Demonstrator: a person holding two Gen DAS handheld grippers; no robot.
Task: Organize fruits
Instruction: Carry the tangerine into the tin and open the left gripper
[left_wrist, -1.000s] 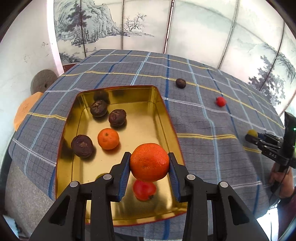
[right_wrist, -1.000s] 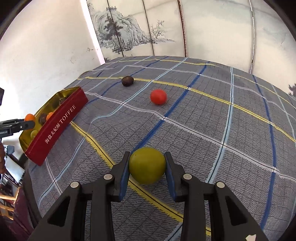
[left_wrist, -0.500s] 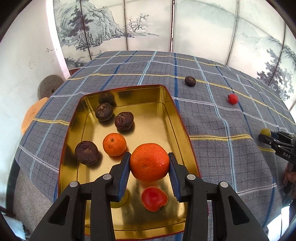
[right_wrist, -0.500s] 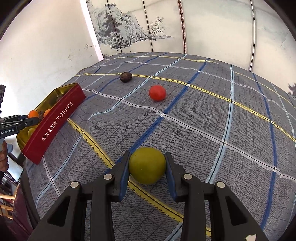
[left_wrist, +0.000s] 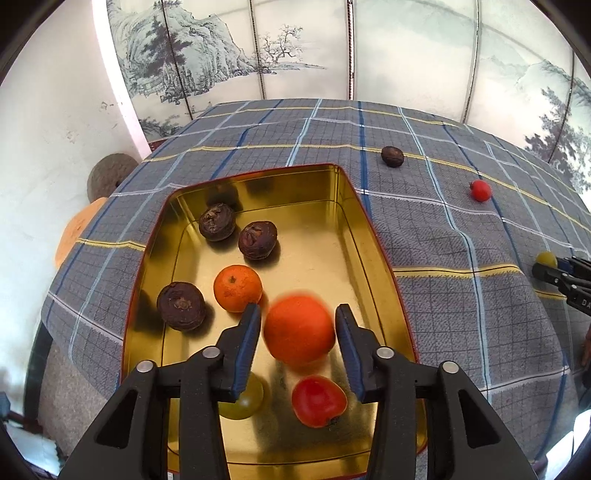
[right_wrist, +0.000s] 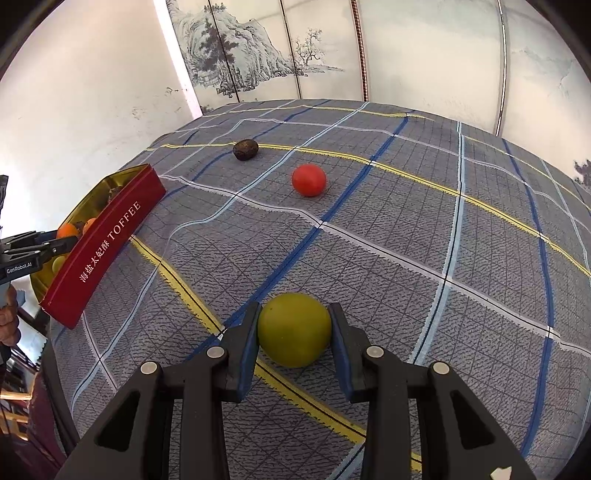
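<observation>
My left gripper (left_wrist: 298, 334) is open over the gold tin (left_wrist: 343, 206). A blurred orange (left_wrist: 298, 328) sits loose between its jaws, with gaps on both sides. The tin holds a smaller orange (left_wrist: 237, 282), three dark wrinkled fruits (left_wrist: 257, 240), a red fruit (left_wrist: 318, 400) and a green fruit (left_wrist: 245, 400). My right gripper (right_wrist: 294, 334) is shut on a yellow-green fruit (right_wrist: 293, 334) just above the checked cloth. A red fruit (right_wrist: 308, 180) and a dark fruit (right_wrist: 245, 149) lie on the cloth beyond it.
The tin's red side (right_wrist: 107, 240) reads TOFFEE and stands at the table's left edge. The checked cloth (right_wrist: 424, 229) covers the whole table. A painted screen (left_wrist: 332, 48) stands behind. The right gripper shows at the far right of the left wrist view (left_wrist: 565, 277).
My left gripper has opened and let go of the orange, which is dropping into the tin. My right gripper still holds the yellow-green fruit and has barely moved.
</observation>
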